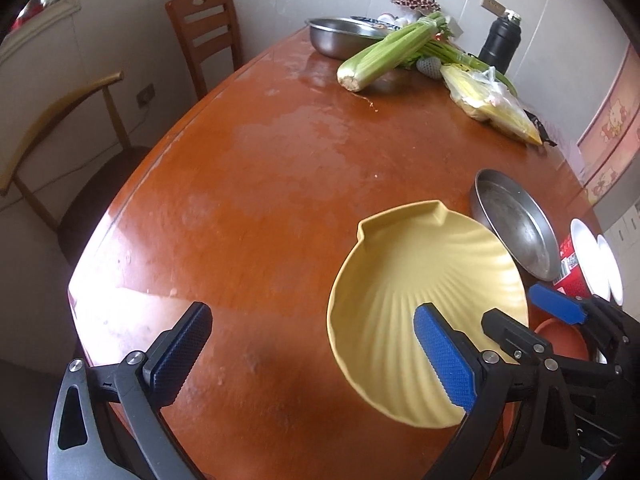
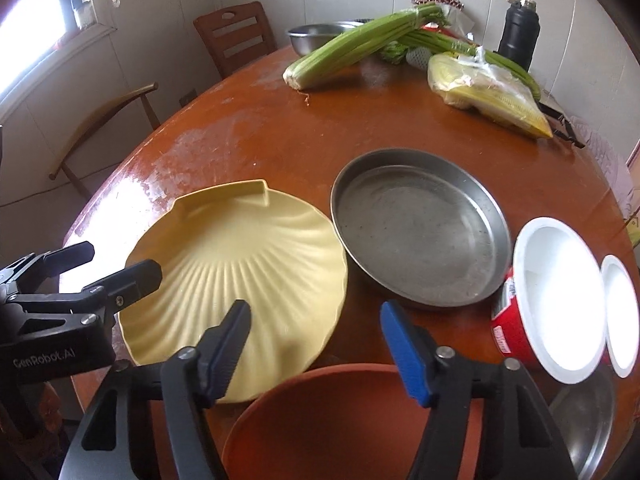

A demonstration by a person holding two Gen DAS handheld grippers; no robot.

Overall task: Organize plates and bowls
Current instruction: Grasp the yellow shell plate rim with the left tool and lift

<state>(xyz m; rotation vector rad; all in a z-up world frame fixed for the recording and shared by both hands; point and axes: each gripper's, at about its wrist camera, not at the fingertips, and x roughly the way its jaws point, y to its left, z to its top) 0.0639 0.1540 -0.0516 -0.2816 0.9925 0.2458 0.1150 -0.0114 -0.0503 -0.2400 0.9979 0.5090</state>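
Both grippers open and empty: left gripper (image 1: 316, 356) wide, right gripper (image 2: 316, 350) narrower, hovering over the orange bowl (image 2: 344, 420). Yellow shell plate (image 2: 236, 276) sits just left of the metal pan (image 2: 420, 236). Looks like pickup stage, next probably pinching a rim.

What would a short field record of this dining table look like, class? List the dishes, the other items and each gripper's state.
surface: reddish-brown wooden table
dishes: yellow shell-shaped plate; round grey metal pan; round terracotta plate; red cup with white inside; small white bowl
far end: green celery bunch; steel bowl; black flask
left gripper: open, empty
right gripper: open, above the near plates
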